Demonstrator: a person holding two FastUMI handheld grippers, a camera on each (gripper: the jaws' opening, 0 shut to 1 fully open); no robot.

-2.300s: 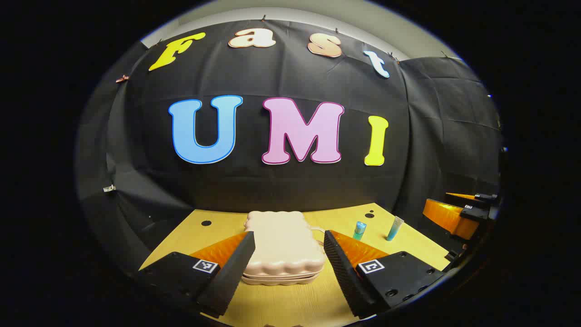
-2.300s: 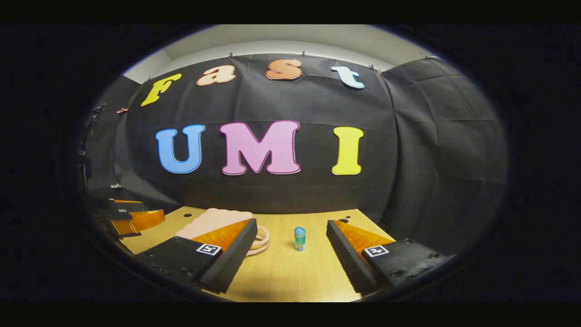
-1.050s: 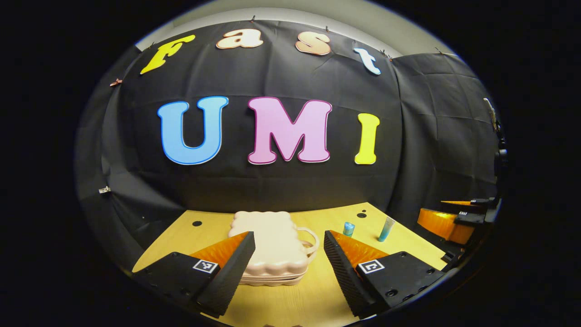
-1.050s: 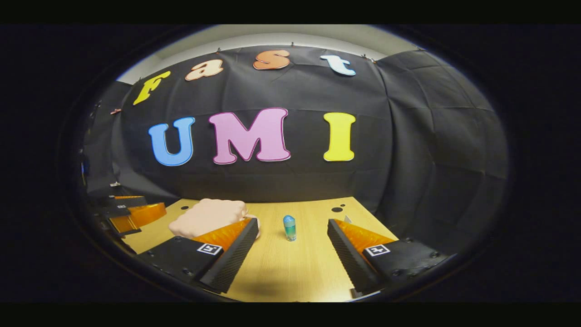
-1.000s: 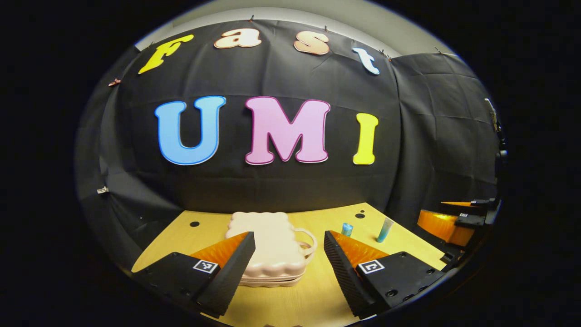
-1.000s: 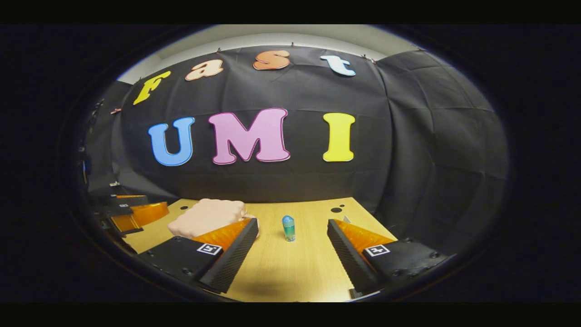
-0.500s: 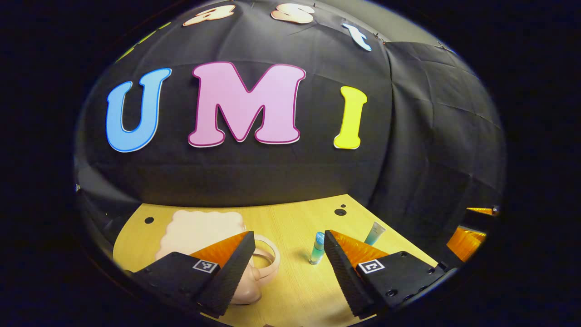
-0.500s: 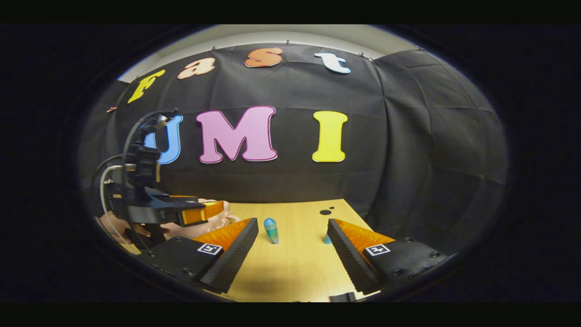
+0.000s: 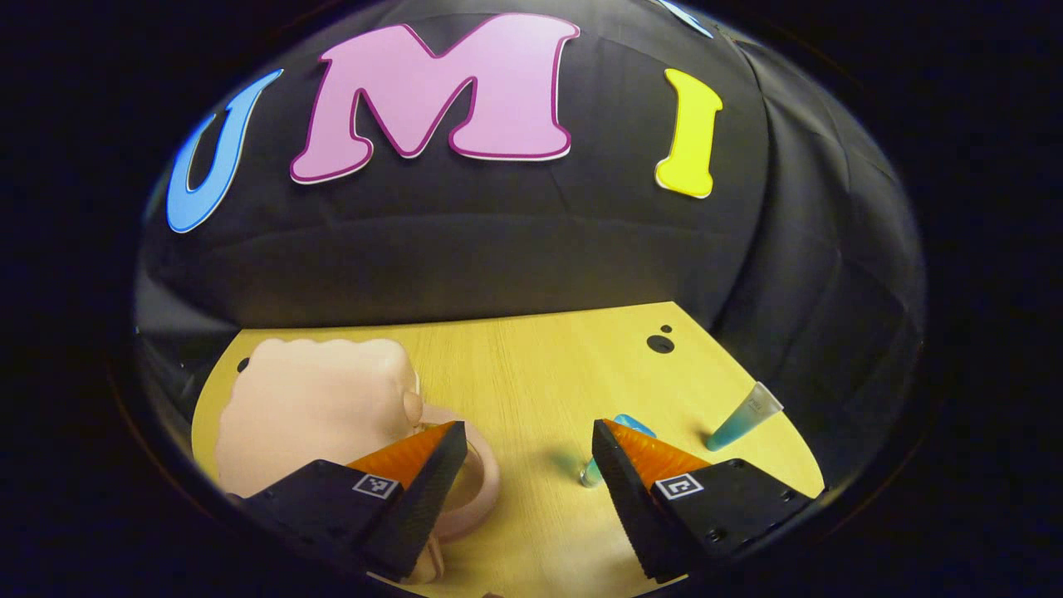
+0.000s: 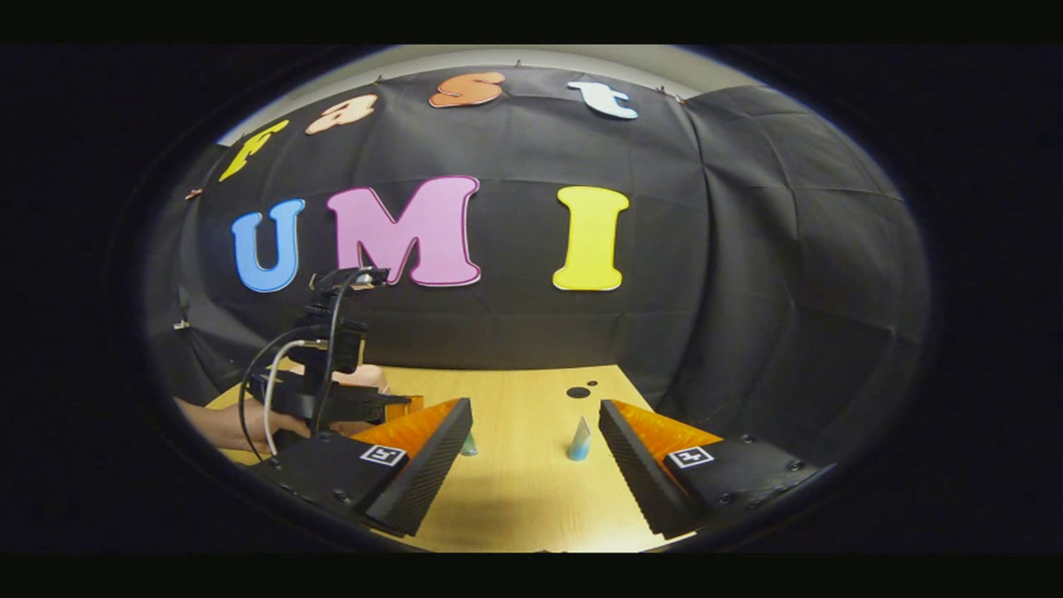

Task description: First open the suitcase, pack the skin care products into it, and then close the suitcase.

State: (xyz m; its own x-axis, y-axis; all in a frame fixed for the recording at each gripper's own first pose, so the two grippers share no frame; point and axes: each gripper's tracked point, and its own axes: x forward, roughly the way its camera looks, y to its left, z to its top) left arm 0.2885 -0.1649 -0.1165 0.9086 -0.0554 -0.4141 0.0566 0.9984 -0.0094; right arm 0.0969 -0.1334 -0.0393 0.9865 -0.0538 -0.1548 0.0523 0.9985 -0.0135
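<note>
The pale pink suitcase [image 9: 307, 407] lies shut on the wooden table [image 9: 531, 357], its ring handle [image 9: 486, 490] toward the middle. My left gripper [image 9: 527, 440] hangs open just above the table, with its left finger over that handle. A small blue bottle [image 9: 591, 475] stands half hidden behind its right finger, and a blue tube [image 9: 739, 419] stands farther right. In the right gripper view my right gripper [image 10: 536, 415] is open and low, with the tube [image 10: 579, 440] standing ahead between its fingers. The bottle [image 10: 470, 446] peeks past its left finger.
In the right gripper view the left gripper [image 10: 399, 405] with its cables and the hand [image 10: 224, 423] holding it are at the left, over the suitcase [image 10: 365, 378]. Two dark holes [image 9: 660, 342] mark the table's far right. The black cloth wall closes the back.
The left gripper has moved forward and down, to the suitcase's handle side; the case now sits at its left. The right gripper's view has shifted from the bottle to the tube.
</note>
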